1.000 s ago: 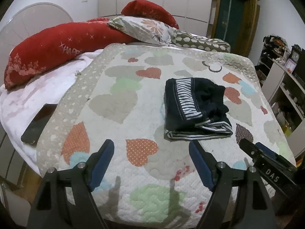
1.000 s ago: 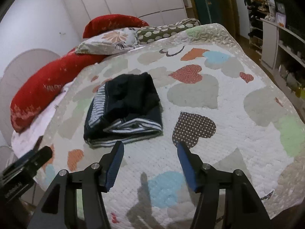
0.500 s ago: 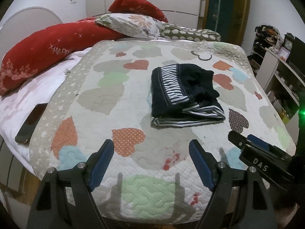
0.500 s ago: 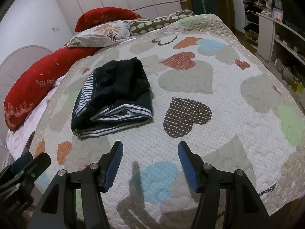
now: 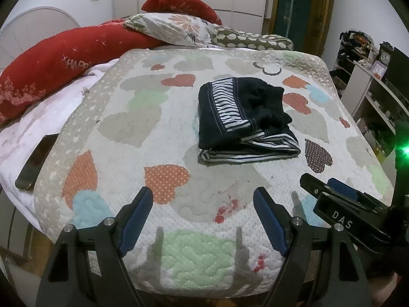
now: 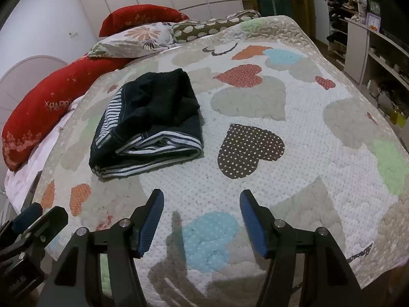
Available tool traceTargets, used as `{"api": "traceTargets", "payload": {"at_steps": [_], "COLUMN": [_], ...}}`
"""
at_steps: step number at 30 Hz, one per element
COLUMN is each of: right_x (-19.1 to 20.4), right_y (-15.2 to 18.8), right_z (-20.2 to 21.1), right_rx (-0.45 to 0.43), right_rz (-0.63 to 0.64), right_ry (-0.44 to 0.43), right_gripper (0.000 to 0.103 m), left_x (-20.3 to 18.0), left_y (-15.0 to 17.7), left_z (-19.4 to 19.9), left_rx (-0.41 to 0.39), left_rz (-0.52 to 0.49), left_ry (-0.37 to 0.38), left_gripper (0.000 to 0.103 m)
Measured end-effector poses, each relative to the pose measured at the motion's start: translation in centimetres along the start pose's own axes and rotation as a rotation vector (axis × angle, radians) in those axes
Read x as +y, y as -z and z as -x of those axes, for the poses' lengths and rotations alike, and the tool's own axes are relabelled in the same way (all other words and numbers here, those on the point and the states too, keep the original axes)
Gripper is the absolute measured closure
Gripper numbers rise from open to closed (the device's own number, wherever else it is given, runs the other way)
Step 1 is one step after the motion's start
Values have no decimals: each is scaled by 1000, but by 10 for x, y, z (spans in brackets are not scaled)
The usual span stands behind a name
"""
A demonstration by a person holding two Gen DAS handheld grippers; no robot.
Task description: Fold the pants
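Observation:
The dark navy pants (image 5: 242, 117) with white-striped trim lie folded in a compact stack on the heart-patterned quilt (image 5: 133, 128); they also show in the right wrist view (image 6: 150, 125). My left gripper (image 5: 203, 194) is open and empty, held over the quilt's near edge, well short of the pants. My right gripper (image 6: 200, 197) is open and empty, also near the front edge, to the right of the stack. It also shows at the lower right of the left wrist view (image 5: 329, 189). Neither touches the pants.
Red bolster pillows (image 5: 64, 58), a floral pillow (image 5: 176, 28) and a spotted pillow (image 5: 253, 41) lie at the bed's head. A dark phone (image 5: 35, 161) lies on the pink blanket at left. Shelving (image 6: 378, 58) stands to the right of the bed.
Both grippers have drawn back from the folded pants toward the foot of the bed and stayed open. The pants have not moved.

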State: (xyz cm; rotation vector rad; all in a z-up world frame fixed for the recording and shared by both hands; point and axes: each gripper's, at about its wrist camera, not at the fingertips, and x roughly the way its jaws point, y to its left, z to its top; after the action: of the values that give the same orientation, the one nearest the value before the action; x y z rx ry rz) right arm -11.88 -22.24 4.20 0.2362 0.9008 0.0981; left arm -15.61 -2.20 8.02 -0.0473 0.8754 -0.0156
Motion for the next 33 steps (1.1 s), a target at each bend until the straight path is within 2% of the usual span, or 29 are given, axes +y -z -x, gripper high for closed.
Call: {"api": "traceTargets", "payload": {"at_steps": [33], "right_x": [12], "right_y": [9], "right_z": [-9], "right_rx": [23], "right_rz": [75], "right_ry": [55], "right_gripper": [32], "left_x": [6], "left_y": [5], "left_z": [-15], "left_rx": [61], "left_rz": [28], "left_ry": [36], "left_gripper": [23]}}
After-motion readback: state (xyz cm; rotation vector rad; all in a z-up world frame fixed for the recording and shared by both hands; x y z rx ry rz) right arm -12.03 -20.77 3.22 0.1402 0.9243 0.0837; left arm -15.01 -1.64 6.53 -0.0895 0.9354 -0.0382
